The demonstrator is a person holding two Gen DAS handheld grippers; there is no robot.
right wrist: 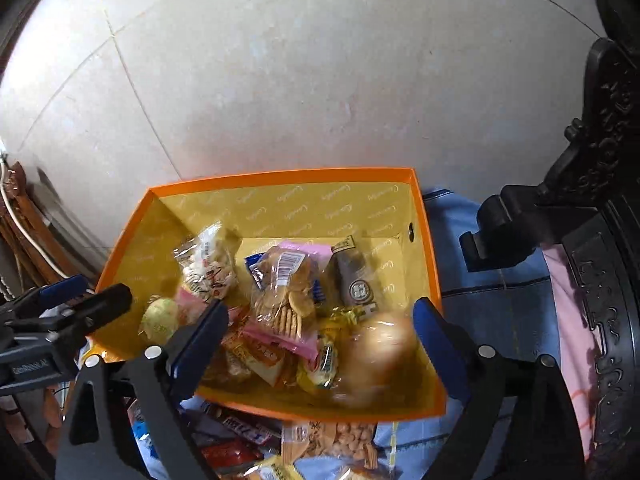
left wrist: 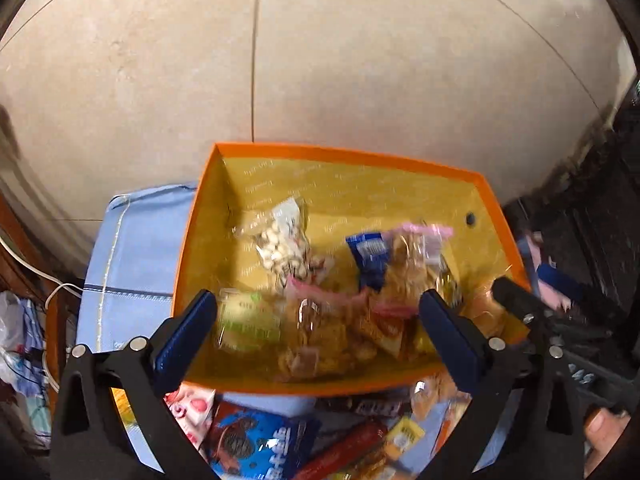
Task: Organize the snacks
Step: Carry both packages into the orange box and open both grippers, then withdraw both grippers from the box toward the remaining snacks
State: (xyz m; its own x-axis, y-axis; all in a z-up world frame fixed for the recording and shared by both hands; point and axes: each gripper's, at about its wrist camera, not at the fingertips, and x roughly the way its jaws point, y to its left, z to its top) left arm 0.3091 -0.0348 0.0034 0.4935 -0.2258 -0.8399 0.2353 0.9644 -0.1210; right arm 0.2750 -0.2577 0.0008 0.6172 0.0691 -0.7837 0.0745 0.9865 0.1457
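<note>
An orange box (left wrist: 192, 240) with a yellow inside holds several snack packets: a clear bag of white nuts (left wrist: 280, 248), a blue wrapper (left wrist: 370, 254) and a biscuit pack (right wrist: 286, 296). My left gripper (left wrist: 318, 304) hangs open over the box's near half, nothing between its fingers; a blurred green-and-white packet (left wrist: 246, 320) lies below it. My right gripper (right wrist: 322, 308) is open too, above a blurred round bun in clear wrap (right wrist: 380, 344). Each gripper shows at the edge of the other's view. Loose snacks lie in front of the box: an Oreo pack (left wrist: 256, 440), a red sausage stick (left wrist: 344, 452), a peanut bag (right wrist: 340, 440).
The box sits on a light blue cloth (left wrist: 132, 260) over pale floor tiles (left wrist: 360, 60). Dark carved wooden furniture (right wrist: 600, 160) stands close on the right. A white cable (left wrist: 40, 272) and a heap of bags lie at the left. A thumb (left wrist: 604, 428) shows at the lower right.
</note>
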